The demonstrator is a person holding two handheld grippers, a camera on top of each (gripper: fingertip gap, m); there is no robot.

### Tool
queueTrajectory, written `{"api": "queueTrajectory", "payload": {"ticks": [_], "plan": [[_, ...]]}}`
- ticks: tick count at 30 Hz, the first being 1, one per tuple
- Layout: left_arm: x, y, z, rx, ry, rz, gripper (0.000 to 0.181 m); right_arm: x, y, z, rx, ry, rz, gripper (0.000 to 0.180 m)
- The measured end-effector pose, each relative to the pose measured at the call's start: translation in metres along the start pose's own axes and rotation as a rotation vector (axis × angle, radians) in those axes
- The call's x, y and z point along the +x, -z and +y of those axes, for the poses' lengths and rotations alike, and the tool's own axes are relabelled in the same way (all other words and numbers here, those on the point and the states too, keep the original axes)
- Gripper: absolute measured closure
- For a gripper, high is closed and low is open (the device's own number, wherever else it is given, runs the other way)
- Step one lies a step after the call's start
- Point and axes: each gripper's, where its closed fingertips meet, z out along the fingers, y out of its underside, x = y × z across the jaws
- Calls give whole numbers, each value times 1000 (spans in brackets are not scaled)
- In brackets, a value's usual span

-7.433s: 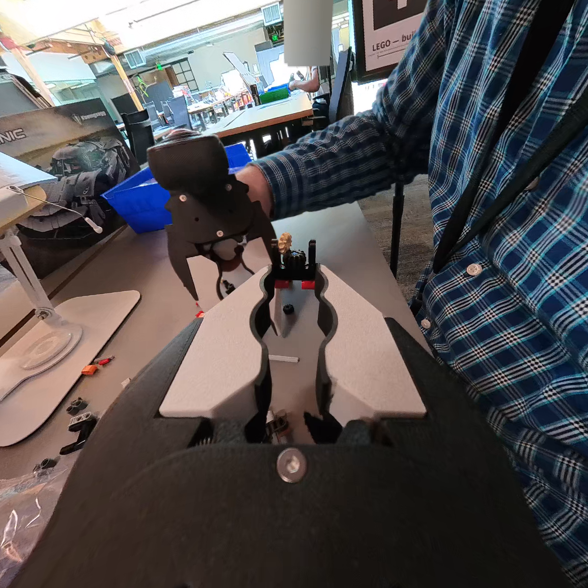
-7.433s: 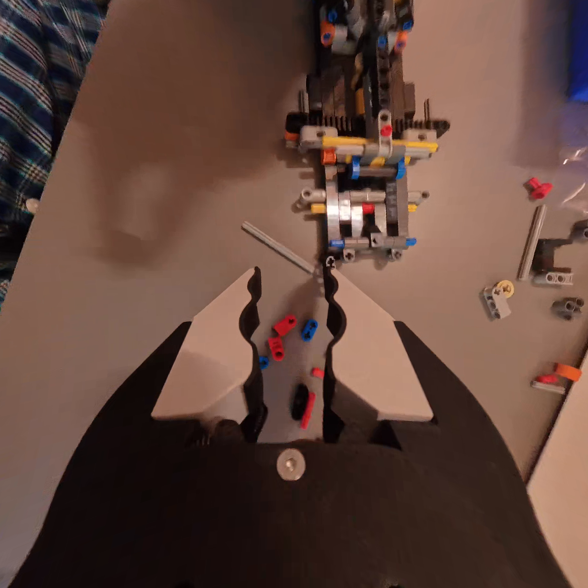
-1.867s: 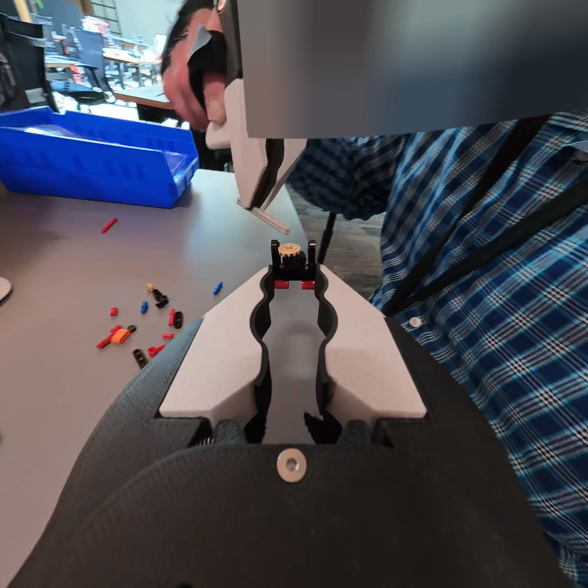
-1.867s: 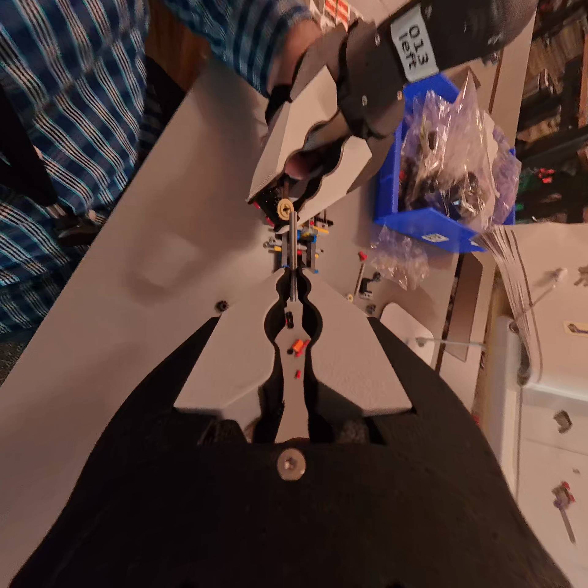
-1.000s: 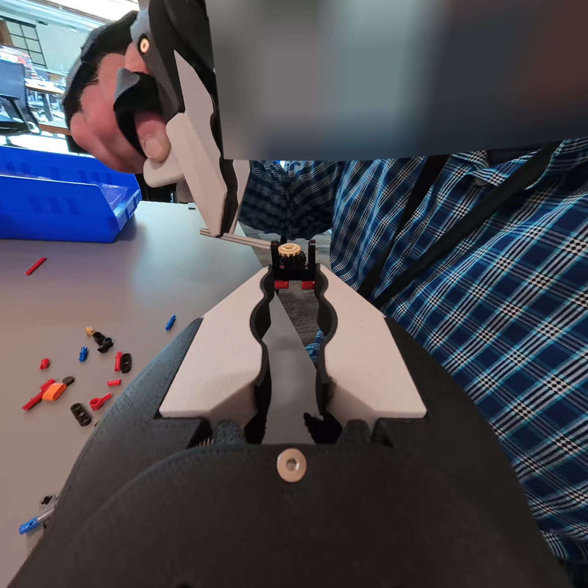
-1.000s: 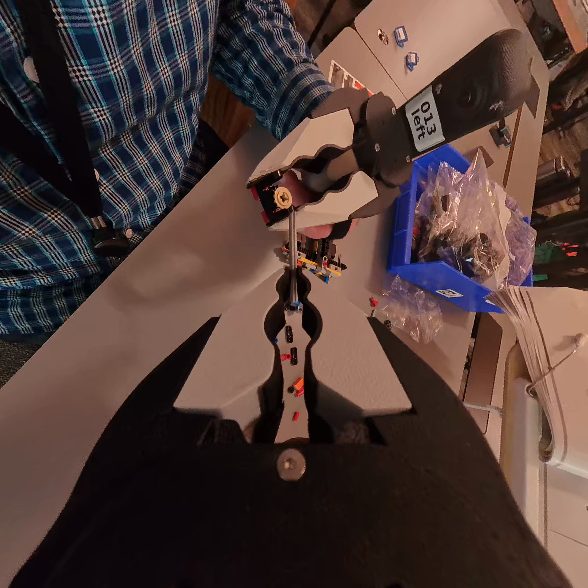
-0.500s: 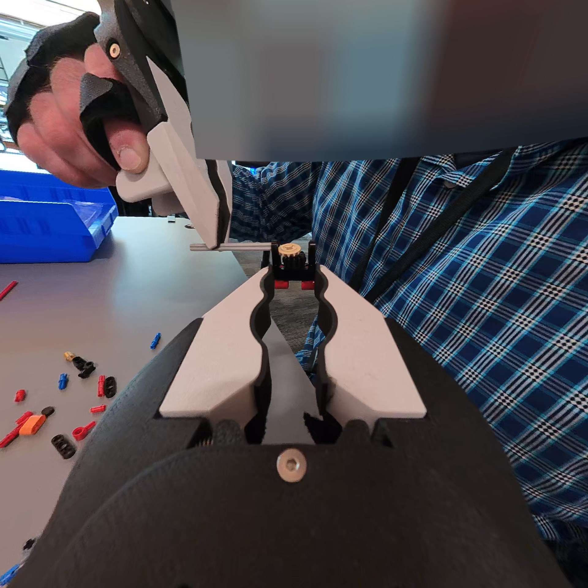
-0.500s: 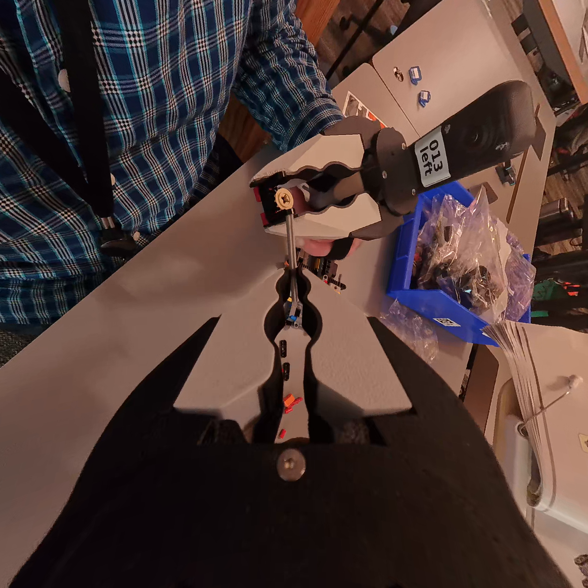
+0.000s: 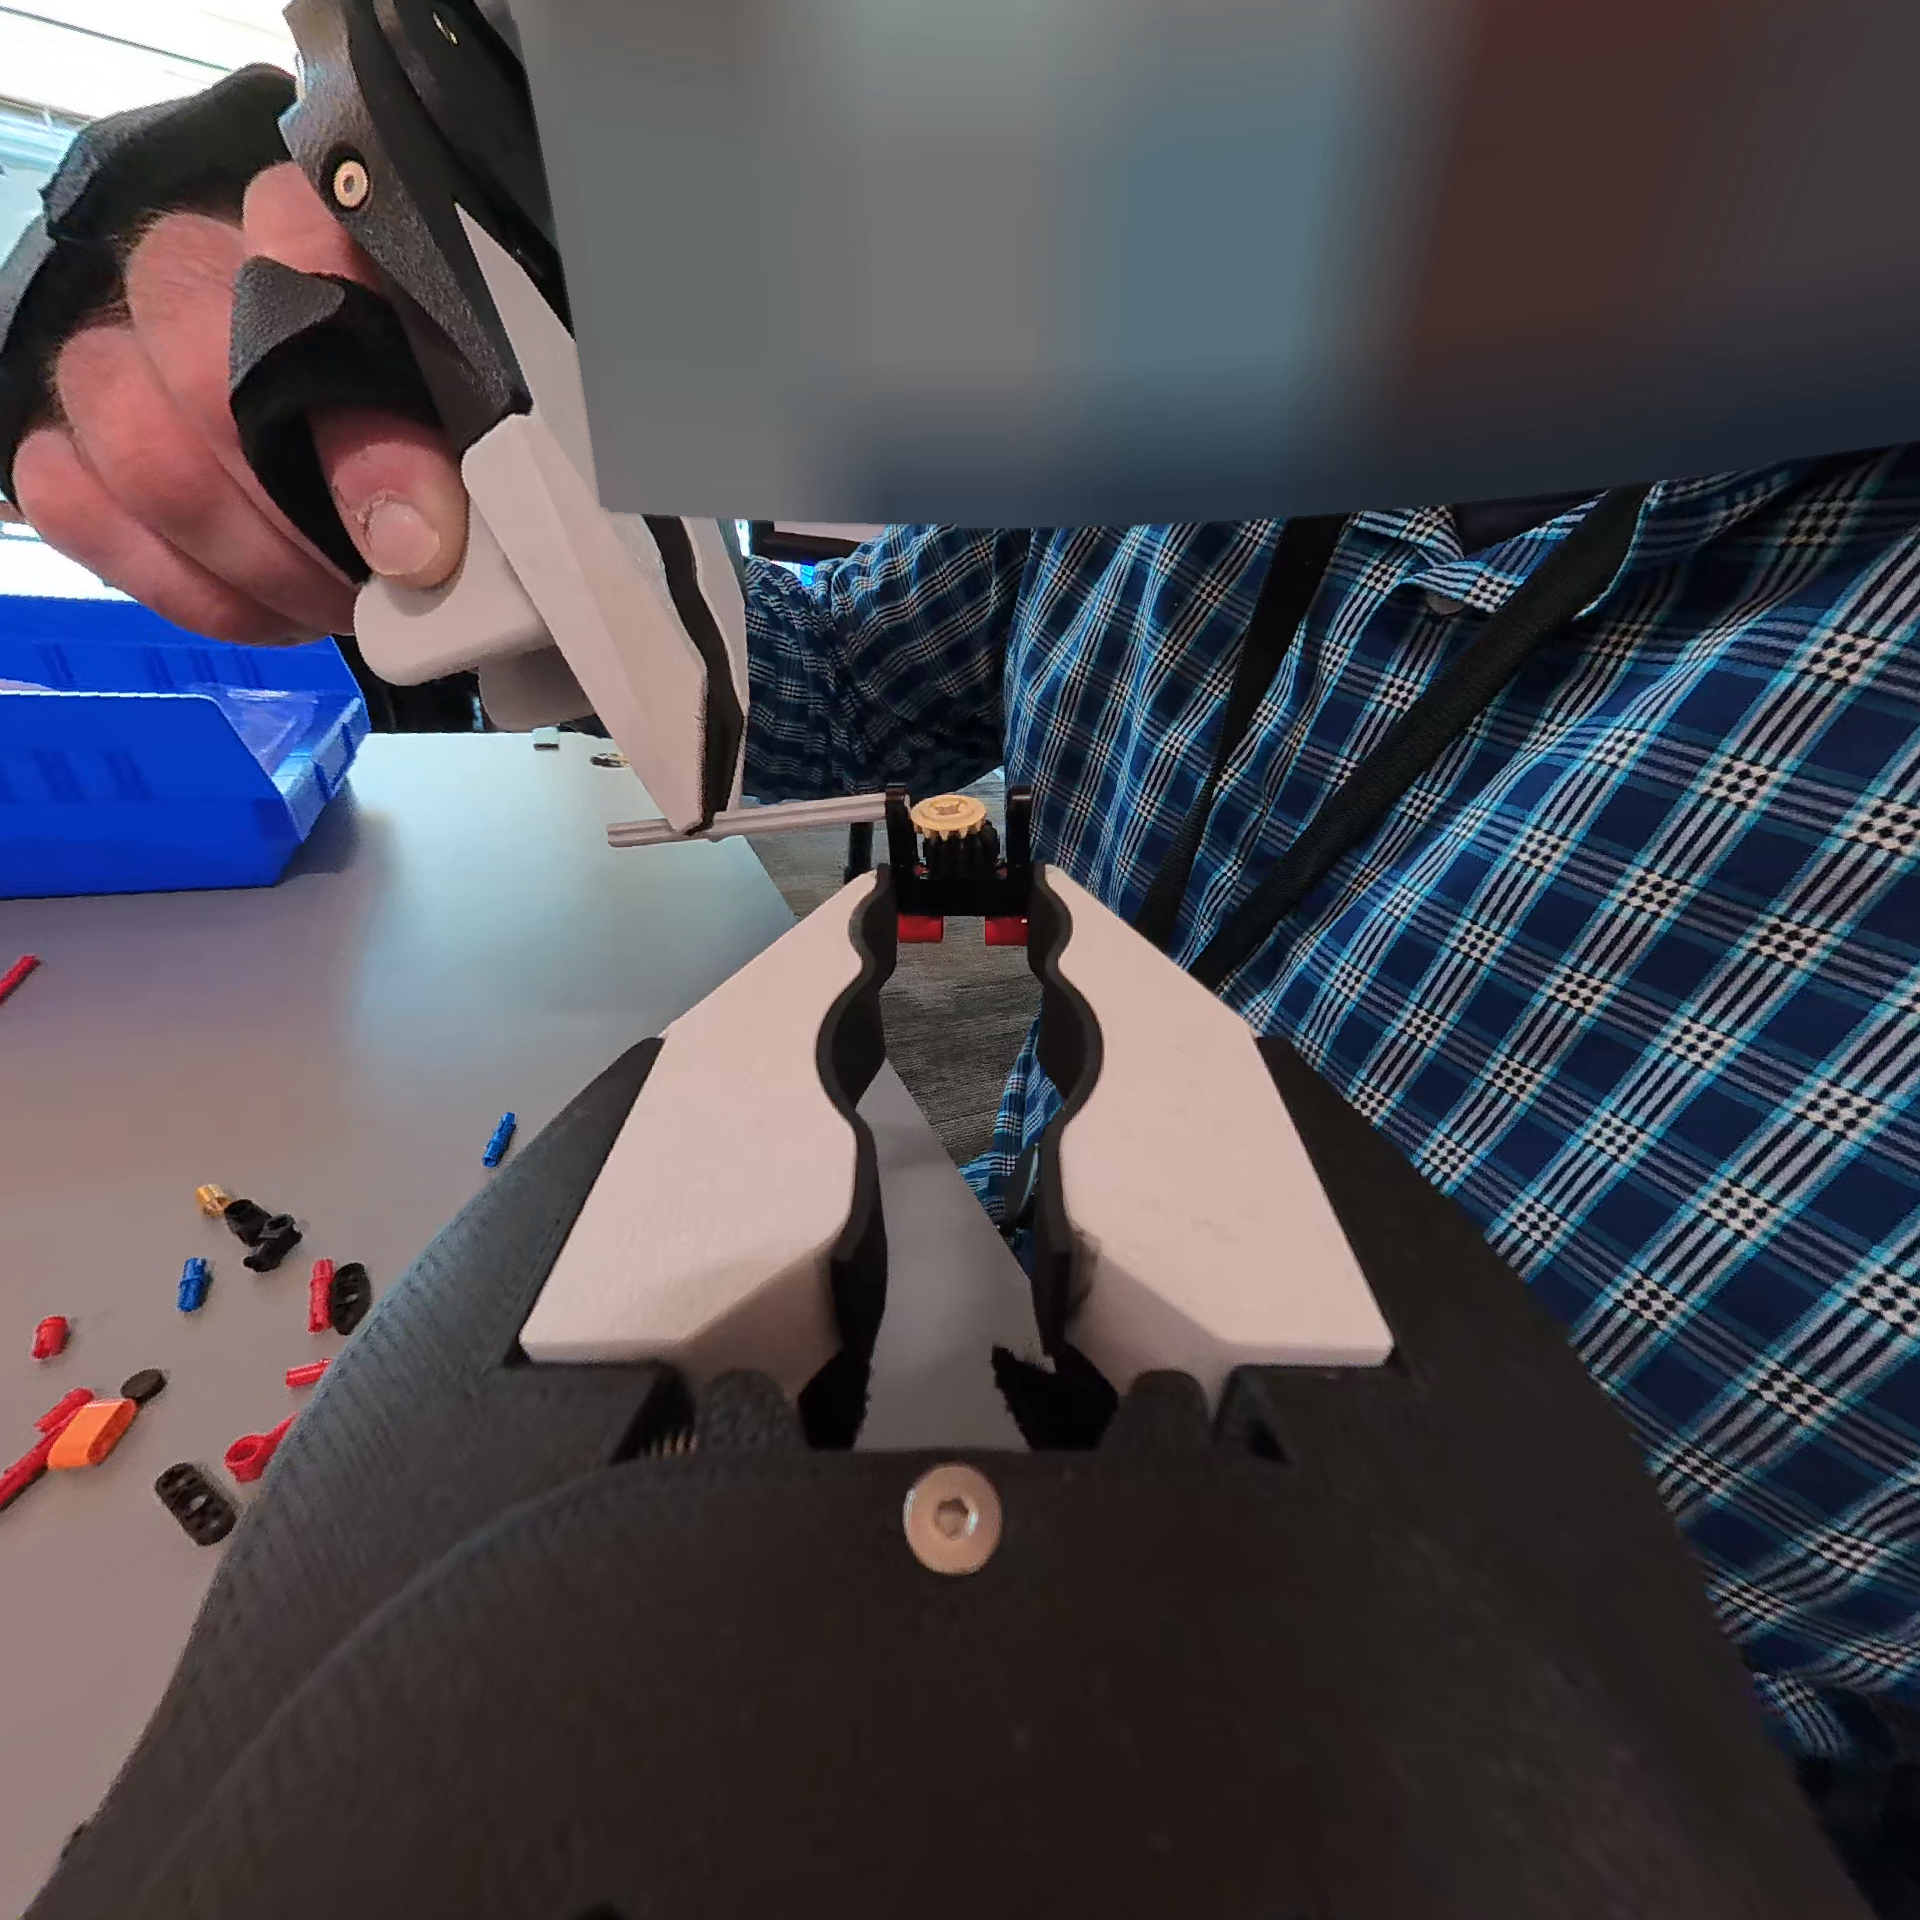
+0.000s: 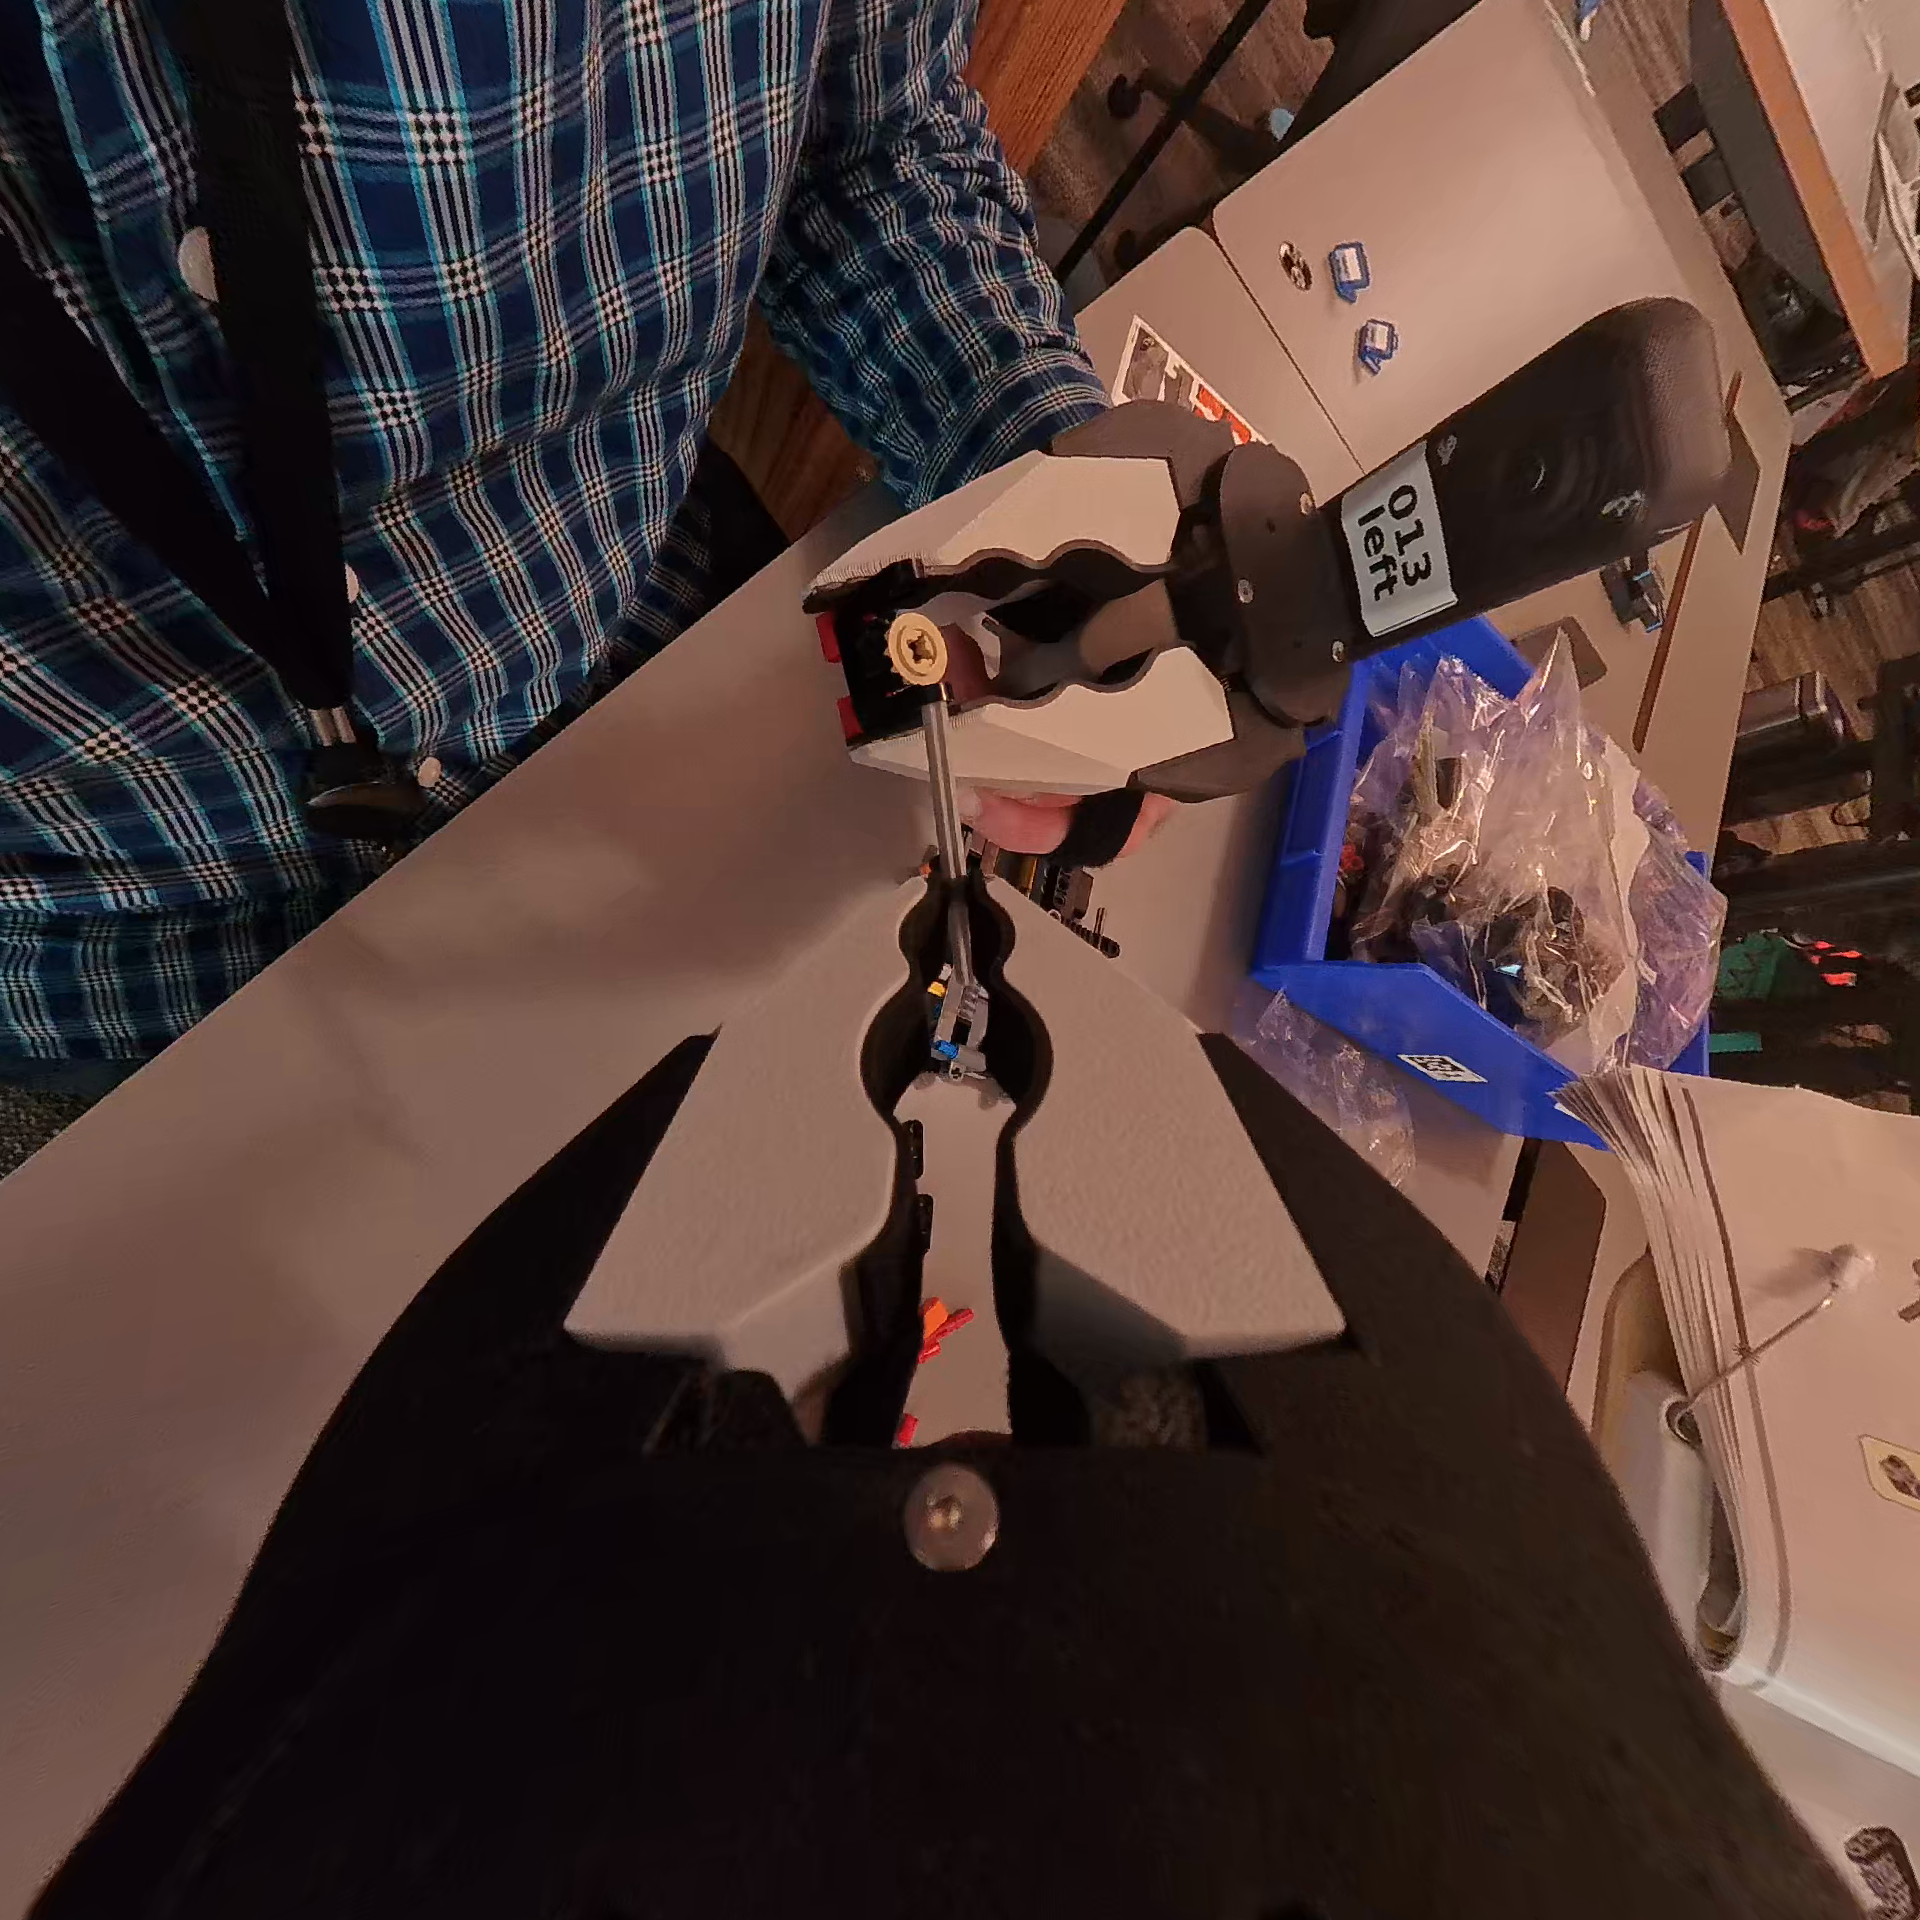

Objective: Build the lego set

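Note:
My left gripper (image 9: 958, 883) is shut on a small black lego assembly (image 9: 954, 873) with a tan gear (image 9: 948, 811) on top and red pins below. It holds it in the air over the table's near edge. My right gripper (image 10: 954, 883) is shut on a thin grey axle (image 10: 940, 790). In the left wrist view the right gripper (image 9: 698, 821) holds the axle (image 9: 790, 821) level, with its tip at the assembly's left upright. In the right wrist view the axle's far end meets the assembly (image 10: 883, 665) under the tan gear (image 10: 918, 648) in the left gripper (image 10: 862, 665).
A grey table (image 9: 312, 987) carries loose red, blue, black and orange lego bits (image 9: 187, 1340). A blue bin (image 10: 1455, 935) holds clear bags of parts (image 10: 1517, 831). A larger built lego model (image 10: 1039, 883) lies under the grippers. The person's plaid shirt (image 9: 1558, 1039) is close on the right. The left gripper's tips are roughly 4 centimetres from the right gripper's.
The right gripper picked up the axle from the table, brought it up to the held assembly, levelled it, and moved its tip to the assembly's side. The left gripper kept its grip.

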Motion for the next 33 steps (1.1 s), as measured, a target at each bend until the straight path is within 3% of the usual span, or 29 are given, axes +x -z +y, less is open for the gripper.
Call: {"api": "queueTrajectory", "payload": {"ticks": [10,12,17,21,26,33], "plan": [[0,1,-5,21,-30,-8,158,5,2,-3,13,-14,19,169],[0,1,-5,22,-34,-9,158,4,2,-3,19,-14,12,176],[-4,4,0,-8,-39,-45,158,5,10,9,-31,-79,48,175],[-6,7,8,-22,-23,-64,158,-31,12,32,-116,-220,-19,170],[-8,8,14,-40,-23,-78,157,-91,-13,59,-154,-494,-105,157],[-11,2,20,-63,-9,-63,157,-117,-46,107,-235,-594,-81,162]]}}
